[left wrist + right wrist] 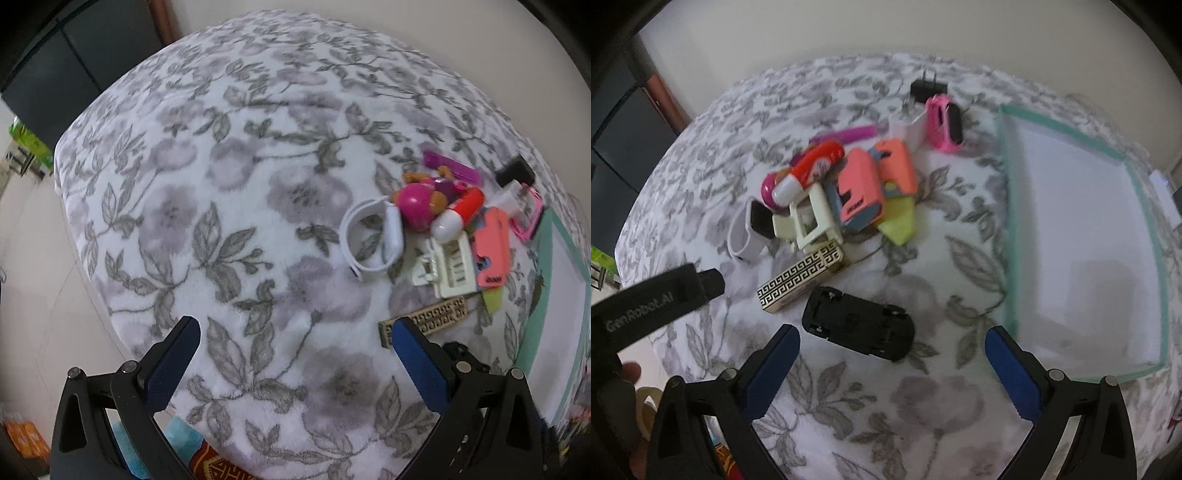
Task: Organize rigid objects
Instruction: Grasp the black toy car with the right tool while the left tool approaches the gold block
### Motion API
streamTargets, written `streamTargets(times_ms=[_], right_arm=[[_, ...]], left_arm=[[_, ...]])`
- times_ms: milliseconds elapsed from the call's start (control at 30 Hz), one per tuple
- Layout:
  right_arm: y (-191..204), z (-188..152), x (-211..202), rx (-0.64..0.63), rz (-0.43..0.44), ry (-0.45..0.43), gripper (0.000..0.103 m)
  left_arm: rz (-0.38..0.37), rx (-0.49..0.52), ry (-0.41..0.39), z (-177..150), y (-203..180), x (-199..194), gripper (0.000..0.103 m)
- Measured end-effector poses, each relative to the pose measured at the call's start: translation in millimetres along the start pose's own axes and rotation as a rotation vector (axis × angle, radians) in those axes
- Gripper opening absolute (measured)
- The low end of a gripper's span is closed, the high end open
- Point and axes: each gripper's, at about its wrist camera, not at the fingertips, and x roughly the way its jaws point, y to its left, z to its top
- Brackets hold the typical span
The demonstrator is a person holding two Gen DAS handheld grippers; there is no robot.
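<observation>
A heap of small rigid things lies on the flowered blanket: a red and white capsule (812, 170) (458, 212), a white watch band (369, 238) (744, 232), a cream clip (810, 221), coral pieces (860, 192), a patterned box (801, 280) (424, 321), a pink case (943, 123) and a black plug (929, 88). A black toy car (858, 328) lies upside down in front of my right gripper (892, 345), which is open and empty. My left gripper (295, 332) is open and empty, left of the heap. Its arm shows in the right wrist view (657, 299).
A shallow white tray with a teal rim (1008, 229) (535, 314) lies to the right of the heap. A dark cabinet (74, 55) stands beyond the bed's far left edge. Orange and green items (26, 439) lie on the floor at the left.
</observation>
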Motion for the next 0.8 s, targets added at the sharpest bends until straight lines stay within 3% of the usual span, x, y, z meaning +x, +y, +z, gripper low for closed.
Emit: streamTargets(times_ms=[200,433,700,767,800], right_arm=[[5,4,20,0.034,0.051,0.039,0.099],[16,10,35,0.056,0.074,0.065,0.084],[2,4,30,0.116,0.125,0.080,0.078],[-2,3,29,0.131,0.132,0.082,0.078],[-5,2,28,0.141,0.135,0.082,0.078]], left_arm=[[-0.008,-0.026,0.019,3,3,10,0.103],[-0.004,-0.026,0.018,6,4,15,0.103],[-0.037,0.022,-0.005,6,-10,12,0.102],[-0.046,0.035,-0.007,5,-14,12,0.101],[-0.052,0.042,-0.008,6,-16,12,0.094]])
